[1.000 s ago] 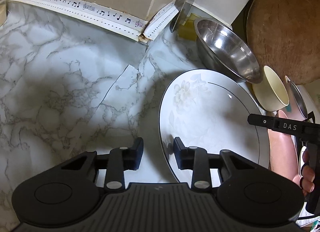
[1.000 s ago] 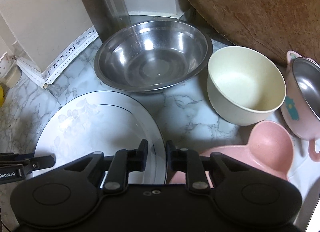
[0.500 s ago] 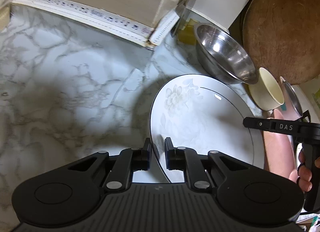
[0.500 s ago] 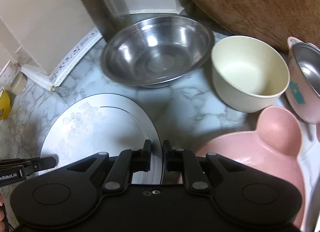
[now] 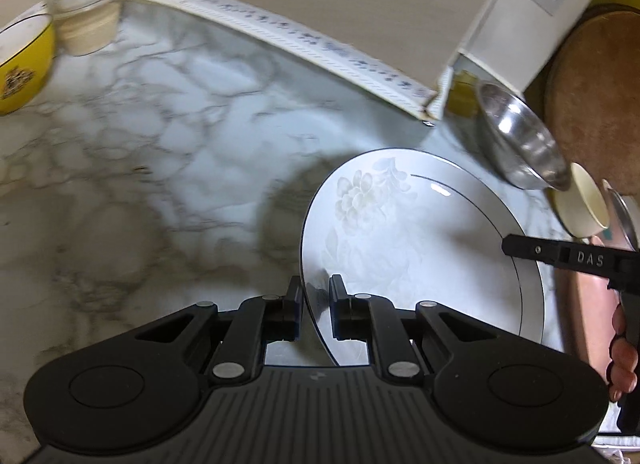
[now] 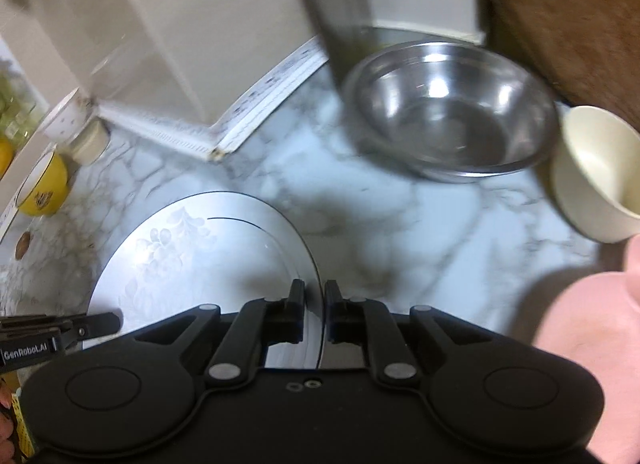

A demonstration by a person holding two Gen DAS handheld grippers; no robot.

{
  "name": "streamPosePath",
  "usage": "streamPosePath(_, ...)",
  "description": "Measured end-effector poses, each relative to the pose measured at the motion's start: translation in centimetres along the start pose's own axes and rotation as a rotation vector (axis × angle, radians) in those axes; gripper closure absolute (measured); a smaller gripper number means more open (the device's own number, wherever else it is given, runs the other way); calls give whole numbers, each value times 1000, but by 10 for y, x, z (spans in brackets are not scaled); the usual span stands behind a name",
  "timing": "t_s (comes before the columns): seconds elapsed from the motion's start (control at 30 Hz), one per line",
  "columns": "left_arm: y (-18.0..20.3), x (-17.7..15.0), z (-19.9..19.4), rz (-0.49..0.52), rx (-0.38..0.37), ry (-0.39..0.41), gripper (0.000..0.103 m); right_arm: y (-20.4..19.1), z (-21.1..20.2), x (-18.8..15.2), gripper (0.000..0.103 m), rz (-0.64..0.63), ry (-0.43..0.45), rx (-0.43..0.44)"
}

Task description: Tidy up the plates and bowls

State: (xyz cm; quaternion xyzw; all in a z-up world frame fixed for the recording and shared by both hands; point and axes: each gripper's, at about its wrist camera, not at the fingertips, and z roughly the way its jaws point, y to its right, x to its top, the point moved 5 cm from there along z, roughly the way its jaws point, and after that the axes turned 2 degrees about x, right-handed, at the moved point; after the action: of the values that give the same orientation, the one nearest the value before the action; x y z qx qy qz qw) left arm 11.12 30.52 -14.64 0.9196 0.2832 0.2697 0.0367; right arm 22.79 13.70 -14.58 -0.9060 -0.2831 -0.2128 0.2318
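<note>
Both grippers clamp the floral plate [image 5: 404,248] by opposite rims: left gripper [image 5: 314,312] and right gripper [image 6: 314,314], jaws nearly together, above the marble countertop [image 5: 160,167].

Left gripper [image 5: 314,312] and right gripper [image 6: 314,314] both clamped

The plate [image 5: 420,248] is glossy glazed china with a faint flower print. Behind it stands a shiny steel bowl [image 6: 452,111]; right of that bowl, a matt cream bowl [image 6: 596,175]. The bench [image 5: 160,167] has a smooth marble-look finish. Behind the steel bowl leans a rough wooden board [image 5: 596,91].
</note>
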Motion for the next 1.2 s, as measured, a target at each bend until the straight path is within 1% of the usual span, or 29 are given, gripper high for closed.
streamPosePath(0.2,-10,1,3,2,23,13,91,-11,15,-5,92,-6,-17,7)
streamPosePath(0.37,-12,-1,5,5,25,10,91,-13,15,-5,92,-6,-10,5)
streamPosePath(0.47,-12,0,5,-10,19,6,91,-12,15,-5,92,11,-6,3)
streamPosePath(0.53,-12,0,5,-8,21,8,91,-13,16,-5,89,12,-6,2)
streamPosePath(0.6,-11,-1,5,6,28,13,91,-13,14,-5,83,16,-1,-3)
streamPosePath(0.67,-10,-2,4,11,34,17,91,-12,12,-4,80,11,6,-19)
streamPosePath(0.73,-10,-1,3,20,42,23,90,-8,10,-5,79,21,7,-28)
streamPosePath(0.83,-9,0,-3,46,54,47,90,-4,4,-9,75,34,17,-32)
streamPosePath(0.9,-10,1,-6,47,57,50,88,-4,-1,-10,71,39,27,-28)
streamPosePath(0.97,-10,2,-11,47,64,61,76,-5,-8,-12,68,39,38,-24)
streamPosePath(1.0,-10,1,-15,57,69,77,73,-6,-11,-13,66,36,43,-22)
streamPosePath(1.07,-5,0,-24,82,74,108,54,-8,-17,-15,64,30,53,-18)
streamPosePath(1.13,-1,-1,-33,94,65,141,43,-10,-24,-17,61,25,63,-16)
streamPosePath(1.2,6,-2,-40,114,57,160,43,-12,-30,-19,57,26,70,-14)
